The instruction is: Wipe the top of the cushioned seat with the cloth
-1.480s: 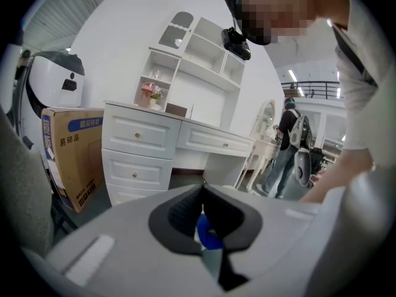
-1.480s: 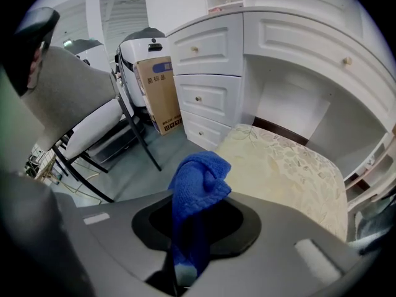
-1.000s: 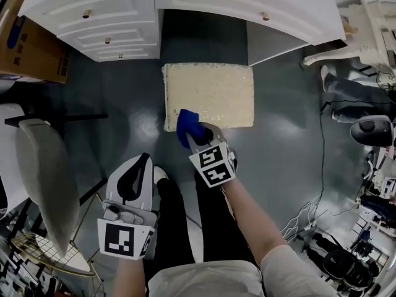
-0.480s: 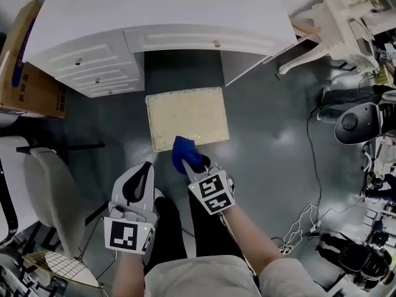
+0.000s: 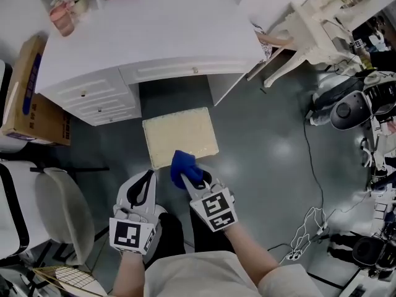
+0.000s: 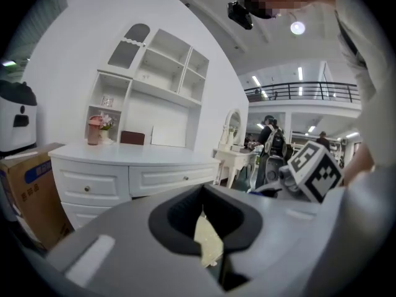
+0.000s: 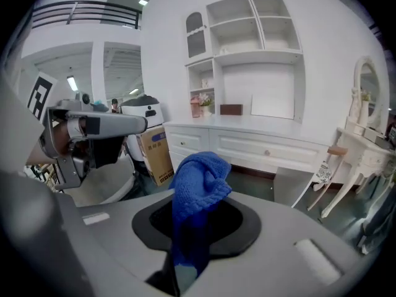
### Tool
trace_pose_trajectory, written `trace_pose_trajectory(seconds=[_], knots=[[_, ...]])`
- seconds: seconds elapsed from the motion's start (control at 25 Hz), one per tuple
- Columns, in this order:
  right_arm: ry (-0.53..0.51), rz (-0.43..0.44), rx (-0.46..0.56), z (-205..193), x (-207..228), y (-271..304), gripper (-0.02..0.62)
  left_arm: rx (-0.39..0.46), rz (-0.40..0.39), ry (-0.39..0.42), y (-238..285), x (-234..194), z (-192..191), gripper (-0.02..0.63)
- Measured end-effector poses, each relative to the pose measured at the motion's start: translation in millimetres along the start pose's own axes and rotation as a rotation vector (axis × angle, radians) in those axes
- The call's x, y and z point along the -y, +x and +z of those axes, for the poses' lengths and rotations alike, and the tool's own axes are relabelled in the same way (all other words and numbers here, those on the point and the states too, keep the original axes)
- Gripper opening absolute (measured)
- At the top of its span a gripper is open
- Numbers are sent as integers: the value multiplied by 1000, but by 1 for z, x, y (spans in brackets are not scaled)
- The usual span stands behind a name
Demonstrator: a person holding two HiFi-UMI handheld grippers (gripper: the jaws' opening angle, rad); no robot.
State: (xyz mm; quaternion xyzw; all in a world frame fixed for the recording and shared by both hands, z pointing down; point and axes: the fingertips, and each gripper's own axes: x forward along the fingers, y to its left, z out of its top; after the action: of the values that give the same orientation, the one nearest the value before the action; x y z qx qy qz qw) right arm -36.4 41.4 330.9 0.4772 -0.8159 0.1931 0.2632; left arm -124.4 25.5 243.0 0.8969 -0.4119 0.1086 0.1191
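Note:
The cushioned seat [image 5: 180, 135] is a cream square pad on the dark floor, just in front of the white dresser [image 5: 142, 36]. My right gripper [image 5: 193, 178] is shut on a blue knitted cloth [image 5: 184, 166], held over the seat's near edge; the cloth [image 7: 197, 193] bunches up out of the jaws in the right gripper view. My left gripper [image 5: 141, 189] hangs to the left of the right one, near the seat's front left corner, jaws shut and empty. A sliver of the seat [image 6: 208, 243] shows past them in the left gripper view.
A cardboard box [image 5: 28, 98] stands left of the dresser. A white chair [image 5: 59, 209] is at the left, a white stool [image 5: 315, 23] at the upper right. A robot vacuum-like machine [image 5: 349, 107] and cables [image 5: 312, 184] lie on the floor at the right.
The head view has pulled back and up, so the seat looks smaller and the dresser top now shows. Both grippers keep their places relative to the seat; the cloth stays gripped.

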Motion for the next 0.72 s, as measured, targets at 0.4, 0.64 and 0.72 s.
trace_pose_trajectory(seconds=[0.4,0.64,0.72], knots=[[-29,-51,124,57,-6,-71,89,58,-55,74,-22,20,54,-2],[-24,-88,218,86,-13,-113,89,98,-84,92,-39,36,79,-2],[-23,-99,253,94,-17,-126,89,113,-95,99,-45,41,86,-2]])
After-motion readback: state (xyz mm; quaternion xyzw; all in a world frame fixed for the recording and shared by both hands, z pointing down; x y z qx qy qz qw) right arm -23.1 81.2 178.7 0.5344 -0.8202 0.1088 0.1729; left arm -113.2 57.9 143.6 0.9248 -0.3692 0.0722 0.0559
